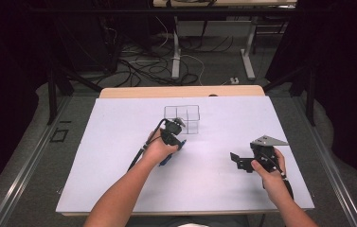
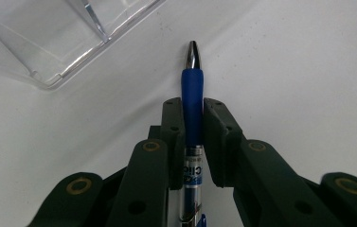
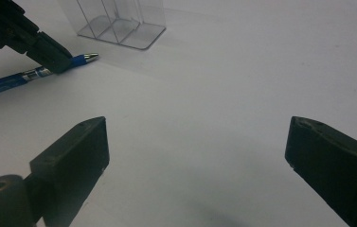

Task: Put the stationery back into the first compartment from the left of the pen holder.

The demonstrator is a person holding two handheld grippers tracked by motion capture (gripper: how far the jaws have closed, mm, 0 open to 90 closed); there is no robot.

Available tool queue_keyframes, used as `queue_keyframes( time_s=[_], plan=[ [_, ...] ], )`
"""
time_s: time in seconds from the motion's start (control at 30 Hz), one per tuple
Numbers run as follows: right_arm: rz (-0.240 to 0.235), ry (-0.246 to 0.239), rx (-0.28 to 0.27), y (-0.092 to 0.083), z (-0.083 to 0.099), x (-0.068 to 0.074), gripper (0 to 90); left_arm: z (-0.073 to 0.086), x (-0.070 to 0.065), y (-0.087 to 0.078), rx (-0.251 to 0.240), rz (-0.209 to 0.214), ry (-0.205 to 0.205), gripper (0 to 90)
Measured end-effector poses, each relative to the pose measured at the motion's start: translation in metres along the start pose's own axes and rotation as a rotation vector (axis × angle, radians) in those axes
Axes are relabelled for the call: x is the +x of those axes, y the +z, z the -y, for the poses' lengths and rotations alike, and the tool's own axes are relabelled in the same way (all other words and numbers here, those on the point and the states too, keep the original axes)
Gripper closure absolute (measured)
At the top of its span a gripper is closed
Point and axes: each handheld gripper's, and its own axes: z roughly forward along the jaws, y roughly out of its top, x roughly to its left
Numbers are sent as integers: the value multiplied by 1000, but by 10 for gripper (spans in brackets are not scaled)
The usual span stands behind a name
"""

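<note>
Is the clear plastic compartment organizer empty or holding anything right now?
Empty: the clear plastic compartment organizer shows bare see-through cells; the blue pen lies outside it.

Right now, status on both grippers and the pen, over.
Left gripper shut on blue pen, pen lying on table. Right gripper open, holding nothing. Clear organizer just beyond pen tip; nothing in the way.

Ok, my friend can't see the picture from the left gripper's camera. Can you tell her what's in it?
The left gripper has its two black jaws shut on a blue pen, whose silver tip points away from the camera. Below is a white table, and a clear plastic box sits at the upper left, apart from the pen.
</note>
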Motion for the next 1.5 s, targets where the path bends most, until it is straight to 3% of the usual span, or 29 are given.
queue_keyframes(
  time_s=[0.17, 0.3, 1.03, 1.27, 1.5],
  plan=[
    [4, 7, -4, 0, 0, 0, 70, 1, 3, -6, -24, -13, -3, 796],
    [7, 7, -3, 0, 0, -1, 70, 2, 3, -13, -46, 9, -13, 796],
    [7, 4, -5, -1, 0, -1, 71, 8, 3, -51, -346, 62, -44, 796],
    [7, 4, 0, 0, 0, -1, 71, 9, 6, -61, -418, 84, -53, 796],
    [14, 2, -1, 0, 1, -1, 71, 10, 9, -72, -507, 72, -65, 796]
  ],
)
